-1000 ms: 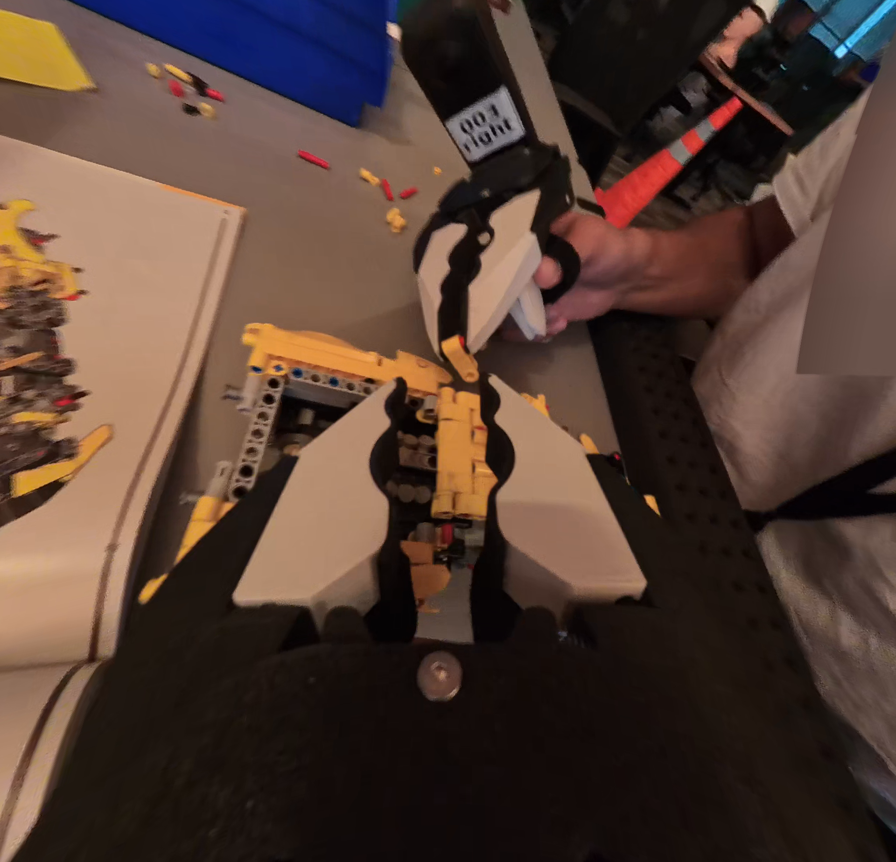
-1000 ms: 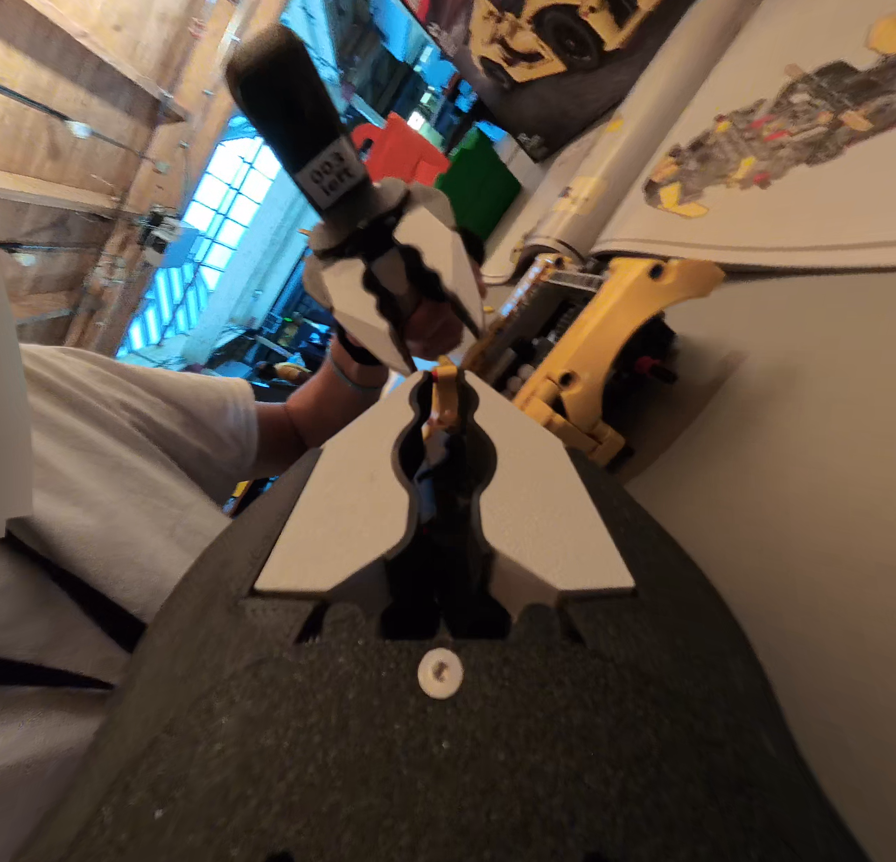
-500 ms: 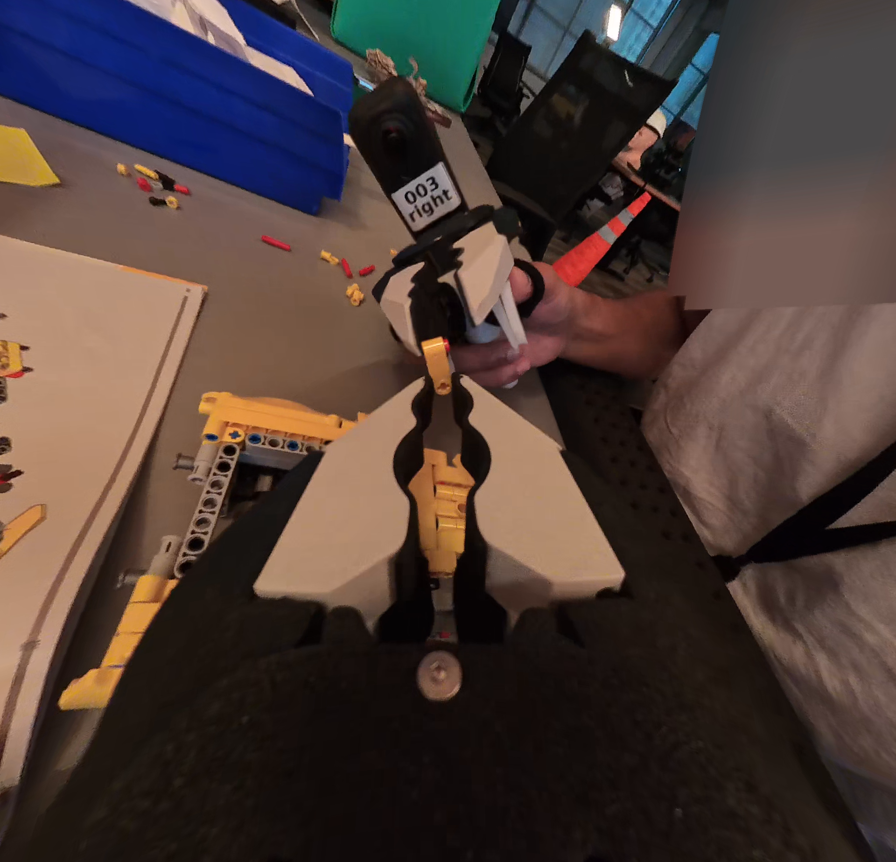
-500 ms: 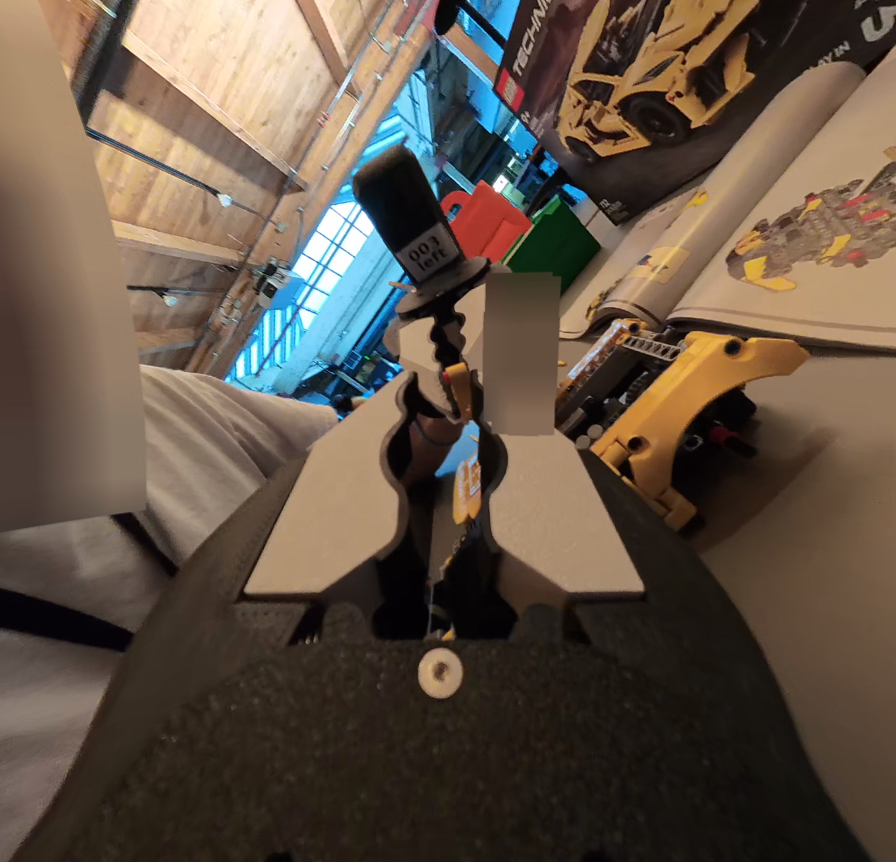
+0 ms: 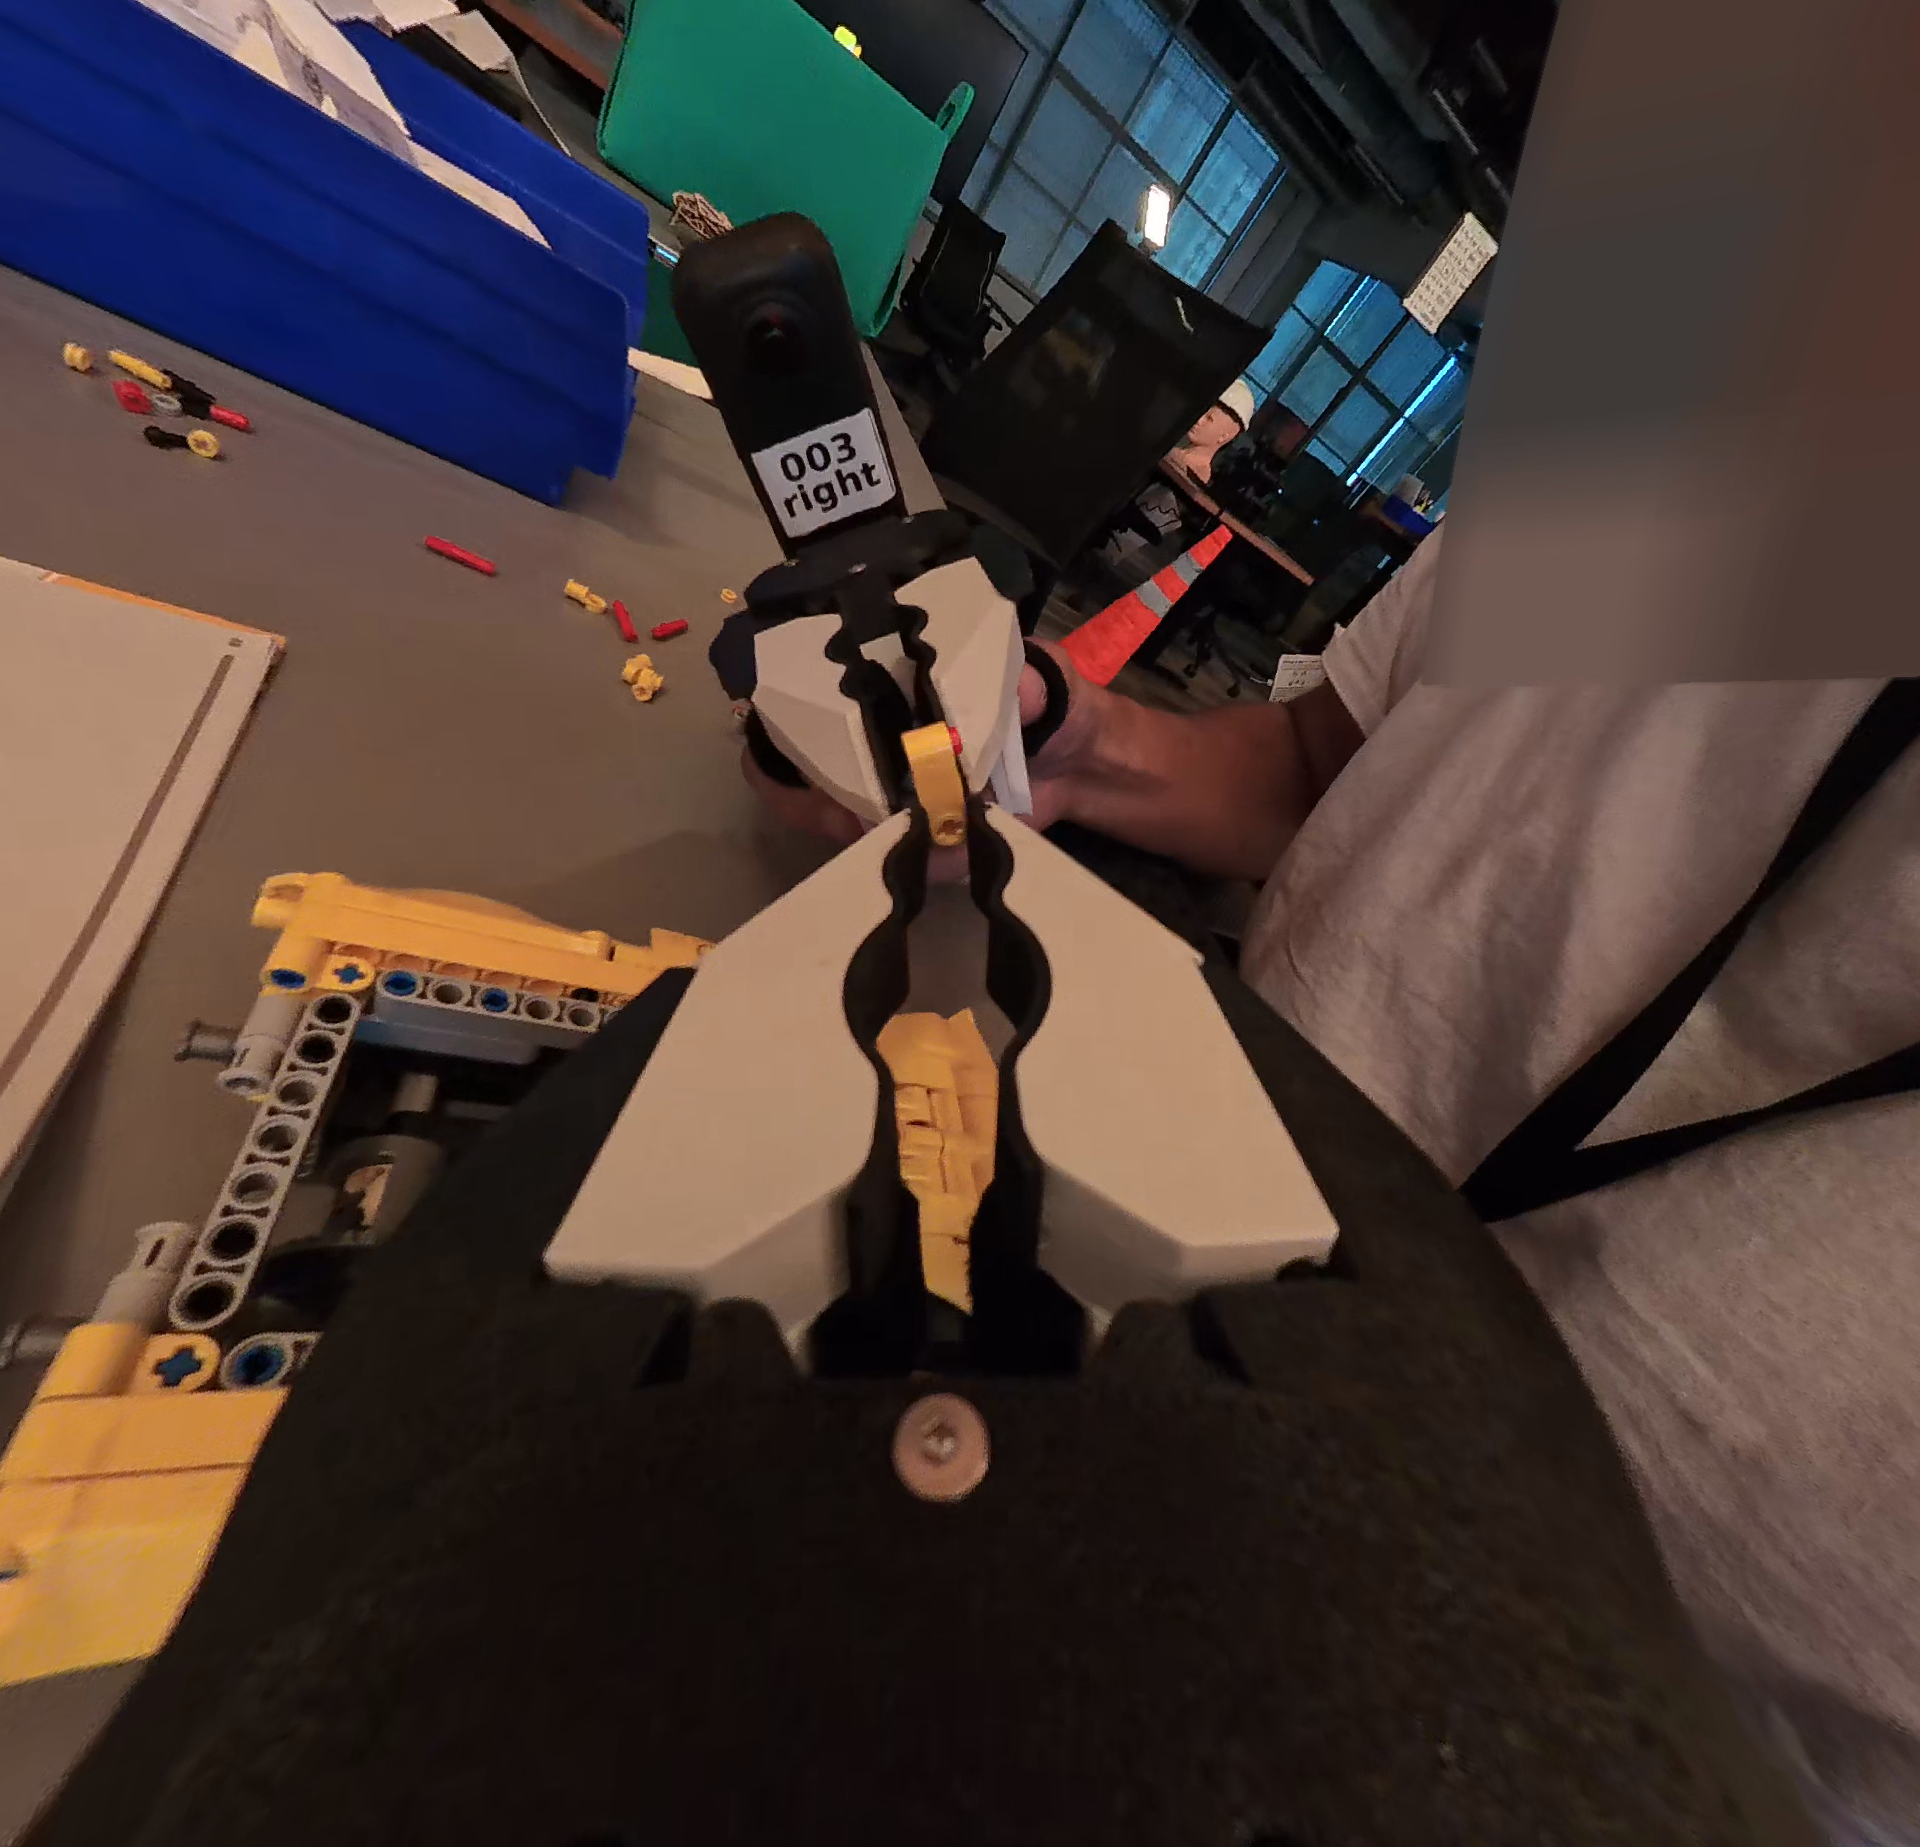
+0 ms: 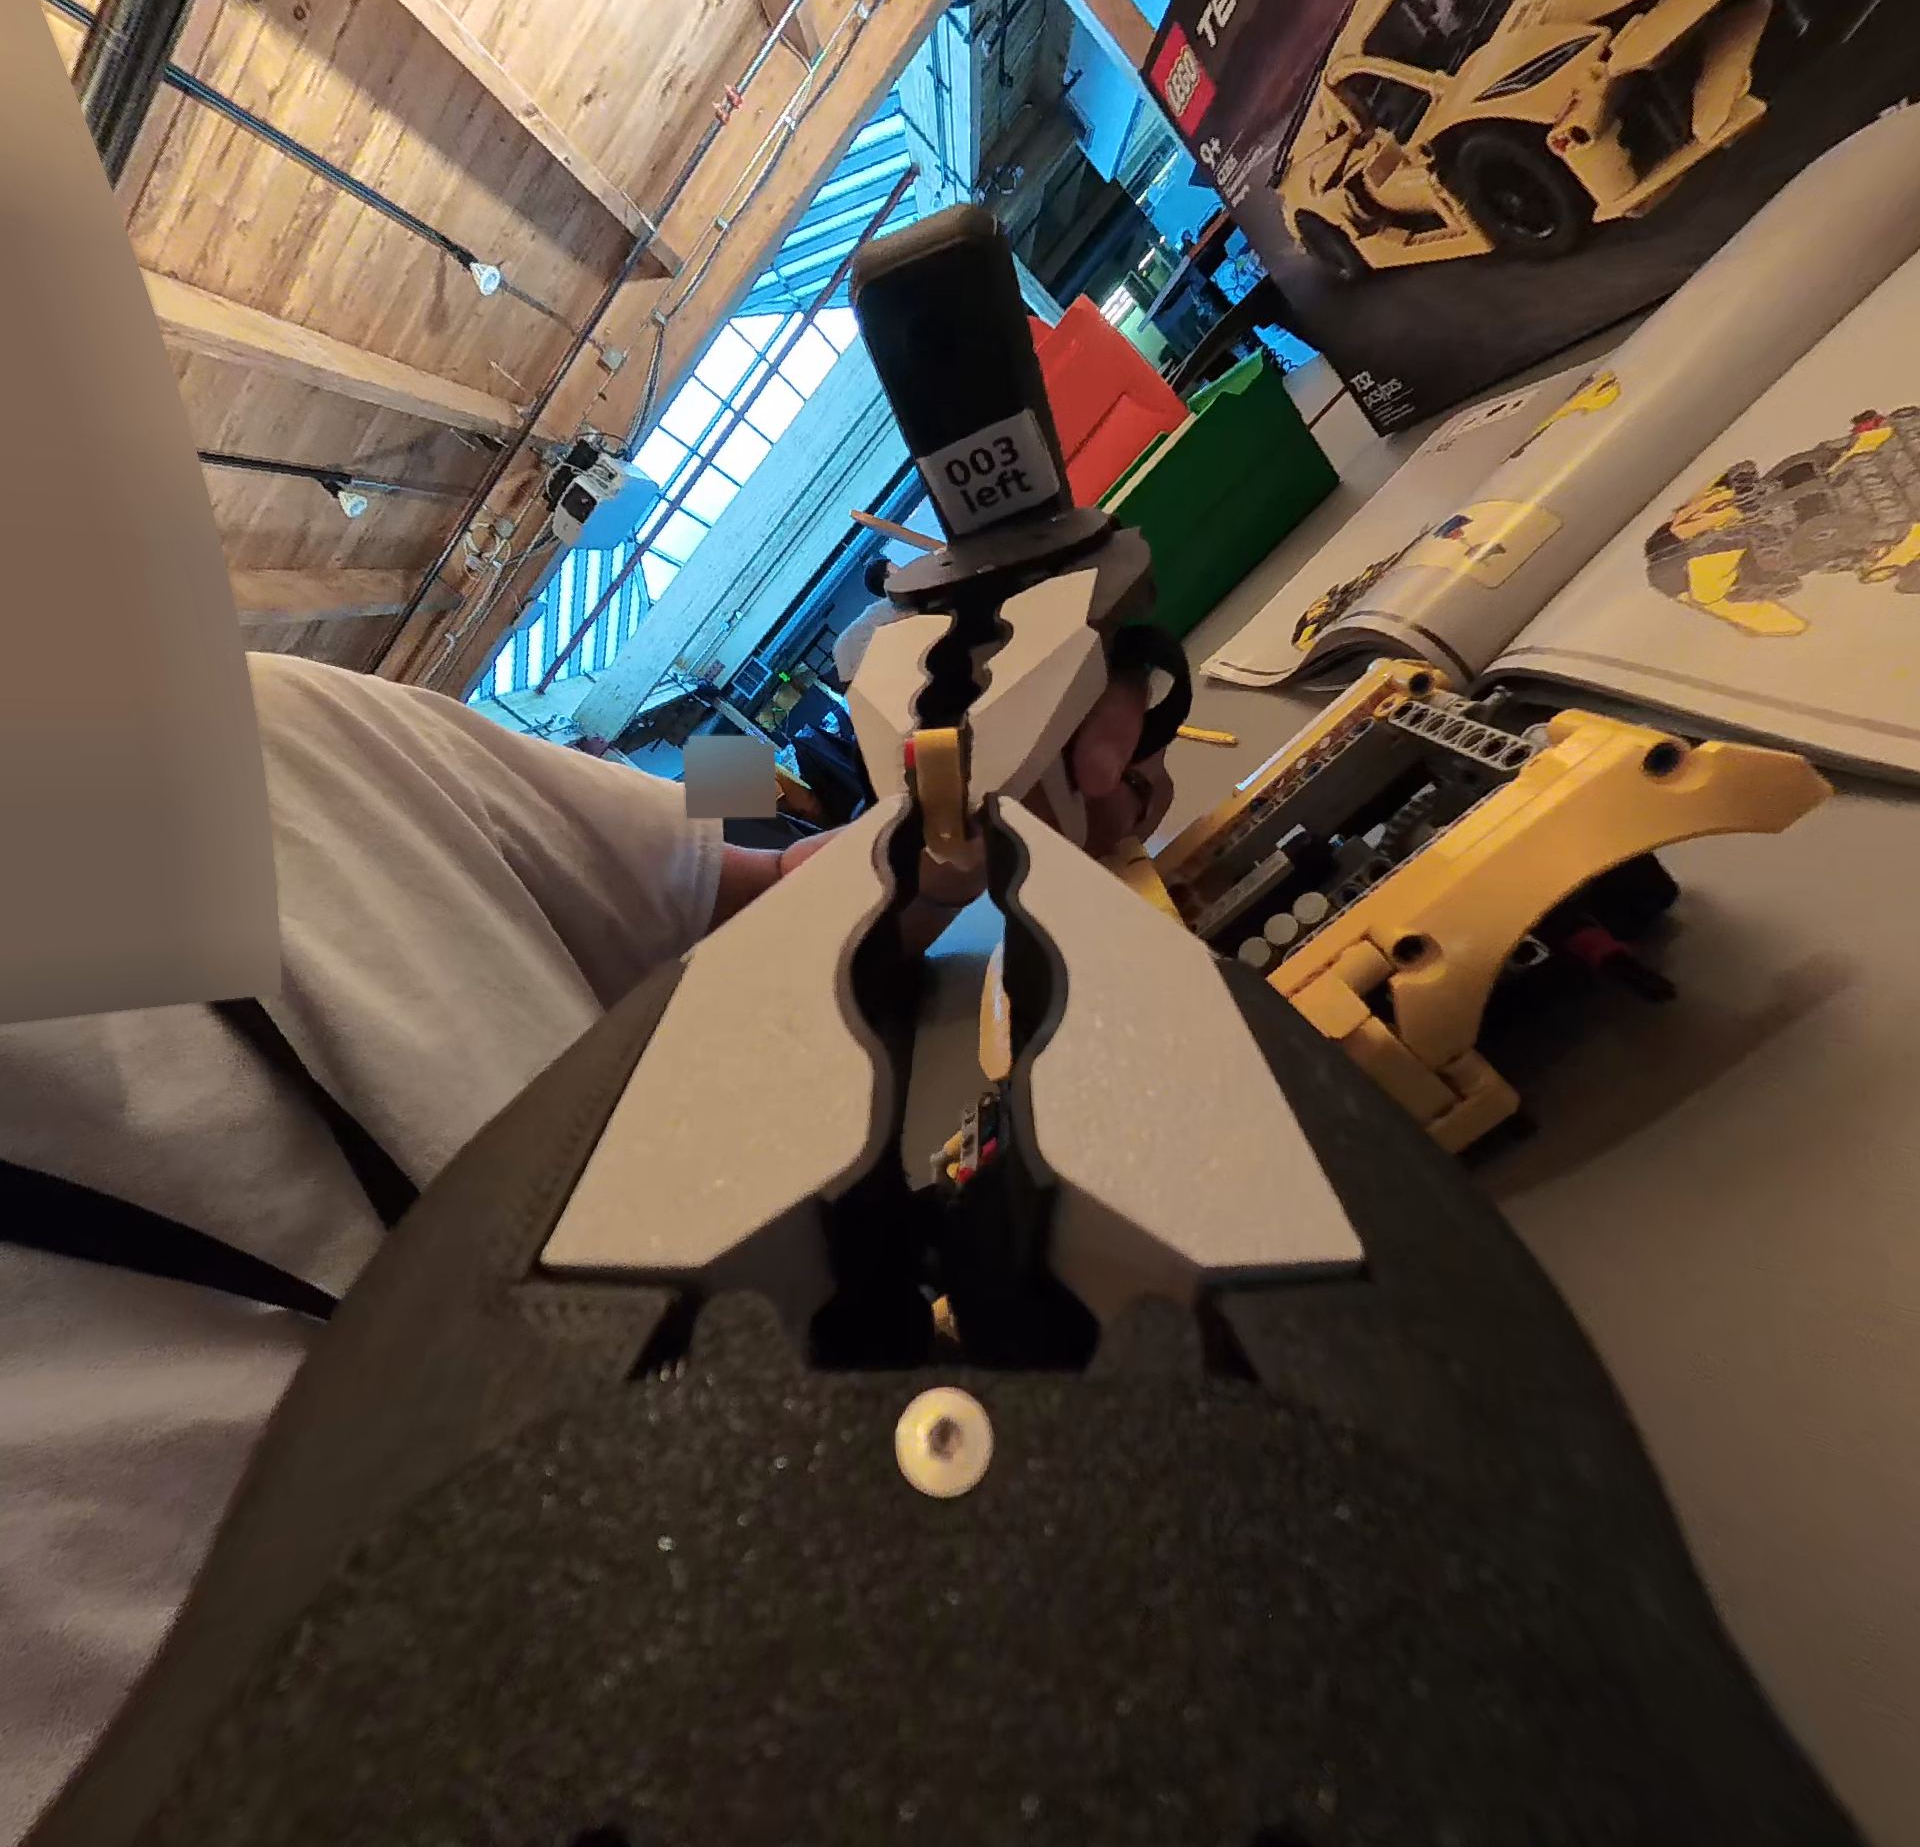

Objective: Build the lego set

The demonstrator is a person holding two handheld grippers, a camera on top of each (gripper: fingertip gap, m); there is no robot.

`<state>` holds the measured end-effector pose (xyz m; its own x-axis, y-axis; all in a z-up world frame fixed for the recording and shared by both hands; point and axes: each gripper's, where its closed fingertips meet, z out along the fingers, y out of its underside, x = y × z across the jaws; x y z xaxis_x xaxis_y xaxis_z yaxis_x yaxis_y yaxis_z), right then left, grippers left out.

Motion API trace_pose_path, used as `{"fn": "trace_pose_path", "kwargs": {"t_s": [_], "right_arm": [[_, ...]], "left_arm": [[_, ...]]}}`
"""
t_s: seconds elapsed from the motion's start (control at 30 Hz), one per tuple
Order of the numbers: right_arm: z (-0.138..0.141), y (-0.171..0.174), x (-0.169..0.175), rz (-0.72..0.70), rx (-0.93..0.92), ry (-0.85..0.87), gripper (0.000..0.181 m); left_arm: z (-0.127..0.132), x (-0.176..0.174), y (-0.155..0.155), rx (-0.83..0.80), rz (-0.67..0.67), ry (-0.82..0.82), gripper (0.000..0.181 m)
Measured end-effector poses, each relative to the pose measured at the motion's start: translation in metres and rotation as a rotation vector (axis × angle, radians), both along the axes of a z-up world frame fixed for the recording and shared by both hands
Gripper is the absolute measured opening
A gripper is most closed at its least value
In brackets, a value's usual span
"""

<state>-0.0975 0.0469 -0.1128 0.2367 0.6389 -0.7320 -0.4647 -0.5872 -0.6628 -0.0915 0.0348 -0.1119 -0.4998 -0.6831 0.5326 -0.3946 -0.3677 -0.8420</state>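
- Nearest the L cam: left gripper (image 5: pixel 943 829), fingers nearly together at the tips, pinching a small yellow lego piece (image 5: pixel 932 779). Its lower end sits betw. the tips; the upper end, w/ a red pin, sticks up.
- Same piece from the R cam (image 6: pixel 940 789): right gripper (image 6: pixel 948 829) also closed down on it, tips meeting the left gripper's tips head-on. Which one carries the load: can't tell.
- Below/behind the fingers: partly built yellow lego car (image 5: pixel 436 976) on the grey table (image 5: pixel 436 737). Much of it is hidden by the L gripper body; only a yellow sliver shows thru the finger gap.
- R view only: car's yellow wheel-arch panel (image 6: pixel 1538 831), open instruction book (image 6: pixel 1683 592), set box (image 6: pixel 1455 135) cut off at the frame edge, plus red and green bins.
- L view only: loose red/yellow pins (image 5: pixel 623 623) on the table, blue bins (image 5: pixel 312 239), orange cone (image 5: pixel 1143 602) far back. Book here is just a page corner, cut off at left.
- Hand (image 5: pixel 1101 748) on the R gripper's handle is partly hidden by its fingers.
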Motion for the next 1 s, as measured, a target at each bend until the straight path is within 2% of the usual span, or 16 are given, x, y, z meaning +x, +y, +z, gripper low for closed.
{"fn": "trace_pose_path", "kwargs": {"t_s": [0.2, 0.33, 0.5, 0.7, 0.8, 0.9, 1.0], "right_arm": [[0.007, 0.002, 0.005, -0.011, 0.009, 0.059, 0.009], [0.004, 0.002, 0.004, 0.001, 0.006, 0.025, 0.005], [0.001, 0.0, 0.001, 0.015, 0.001, 0.005, 0.012], [0.0, 0.001, -0.001, 0.014, 0.002, -0.024, 0.007], [-0.006, 0.002, 0.002, -0.002, 0.002, -0.083, 0.007], [-0.029, 0.006, 0.009, -0.036, -0.04, -0.224, 0.007], [-0.046, 0.004, 0.011, -0.029, -0.105, -0.258, 0.007]], "left_arm": [[-0.004, -0.001, -0.002, -0.02, -0.019, 0.014, 0.007], [-0.004, -0.002, -0.003, -0.019, -0.018, 0.012, 0.006], [-0.004, -0.001, 0.0, -0.034, -0.012, 0.014, 0.006], [-0.006, -0.001, -0.004, -0.025, -0.022, 0.026, 0.007], [-0.011, -0.001, -0.001, 0.023, -0.009, 0.046, 0.009], [-0.023, -0.017, 0.005, 0.217, 0.005, 0.055, 0.045], [-0.041, -0.031, 0.019, 0.409, 0.102, 0.078, 0.079]]}}
